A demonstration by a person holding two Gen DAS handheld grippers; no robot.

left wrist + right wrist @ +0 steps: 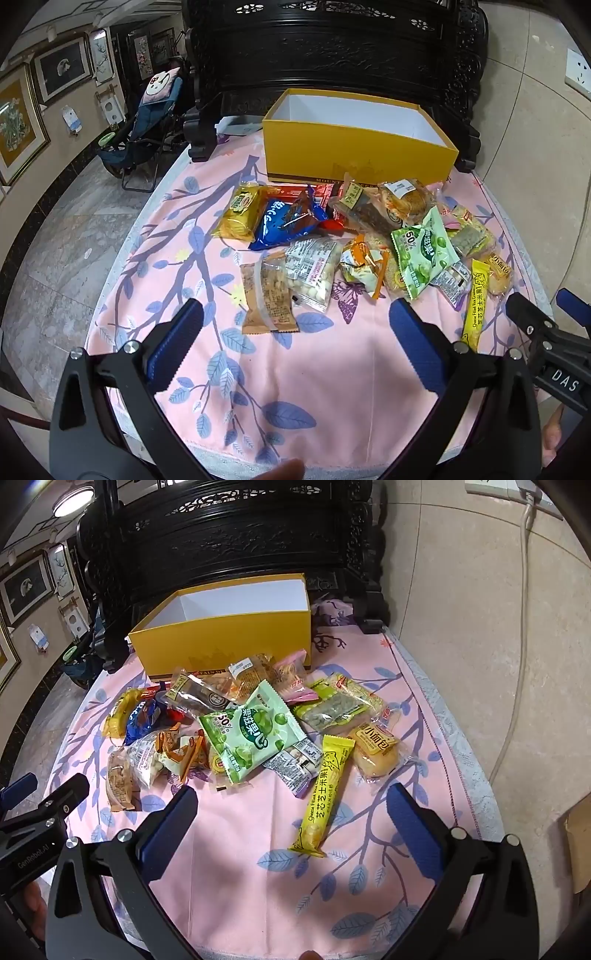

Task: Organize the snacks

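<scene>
From the left wrist we see our left gripper [295, 339] with jaws spread wide over a pink leafy cloth [314, 387] on the tabletop. Snacks [332, 243] lie piled before a yellow box [354, 147]. Pictures [62, 70] hang on the wall.

From the right wrist, our right gripper [291, 819] has jaws spread too, near a yellow stick snack [323, 794]. A white cord [519, 657] runs down the tiled wall.

The red packet [325, 199] hides under other snacks. The box [229, 642] hides its own floor. The small white print on the clear bag [314, 269] is too tiny to read.
</scene>
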